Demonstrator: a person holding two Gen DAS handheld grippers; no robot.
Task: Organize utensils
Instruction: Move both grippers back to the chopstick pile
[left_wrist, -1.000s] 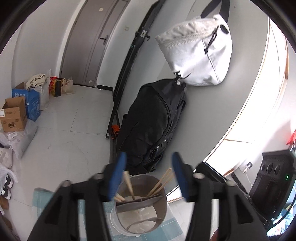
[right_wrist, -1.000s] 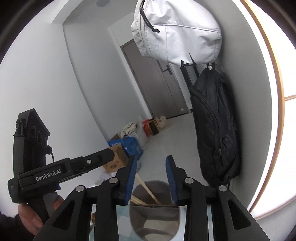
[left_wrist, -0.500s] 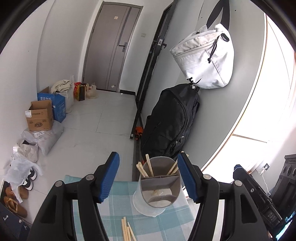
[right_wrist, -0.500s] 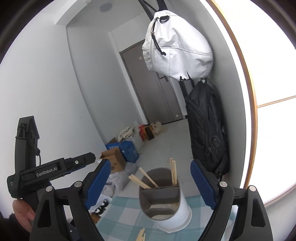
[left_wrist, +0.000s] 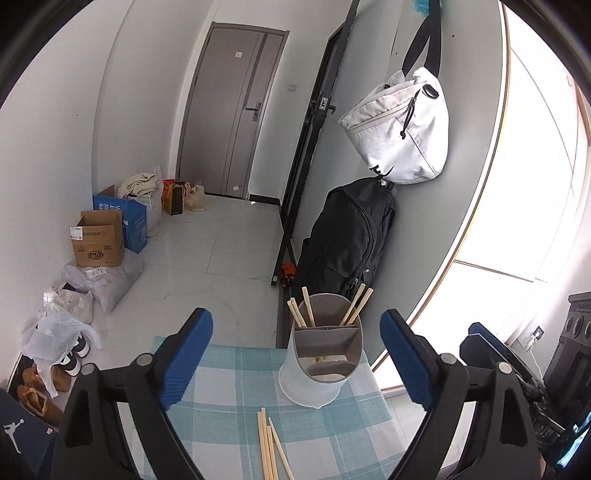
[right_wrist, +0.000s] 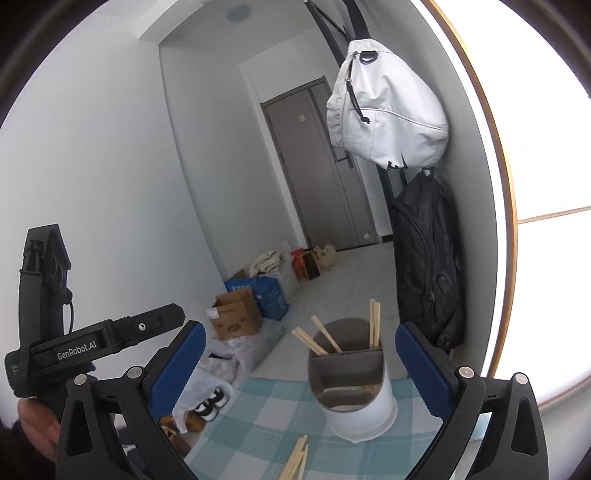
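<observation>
The utensil holder (left_wrist: 320, 360) stood near the far edge of the worktop (left_wrist: 229, 398), at about twelve o'clock from both your grippers. It was a round white tub with a grey insert that split it into compartments. Two pairs of chopsticks (left_wrist: 302, 308) leaned out of the back compartments, one pair tilting to eleven o'clock and the other to one o'clock. A pale stick or two seemed to lie lower inside, though the divider hid most of it.

The loose chopsticks (left_wrist: 271, 448) lay flat on the checked cloth just at six o'clock of the holder, bunched in a narrow fan. They were slim, pale wooden sticks, smooth and light, apt to roll or scissor apart.

Your left gripper (left_wrist: 295, 363) had just been opening its jaws; they stood wide apart with nothing between them. Your right gripper (right_wrist: 301, 371) had done the same, jaws spread and empty, framing the holder.

To take the next pair well, you would have wanted to come down over the middle of the sticks, jaws across their length, and close on two together so they stayed parallel. The woven cloth could drag a tip, so a straight lift would have served before tipping them into a free compartment.
</observation>
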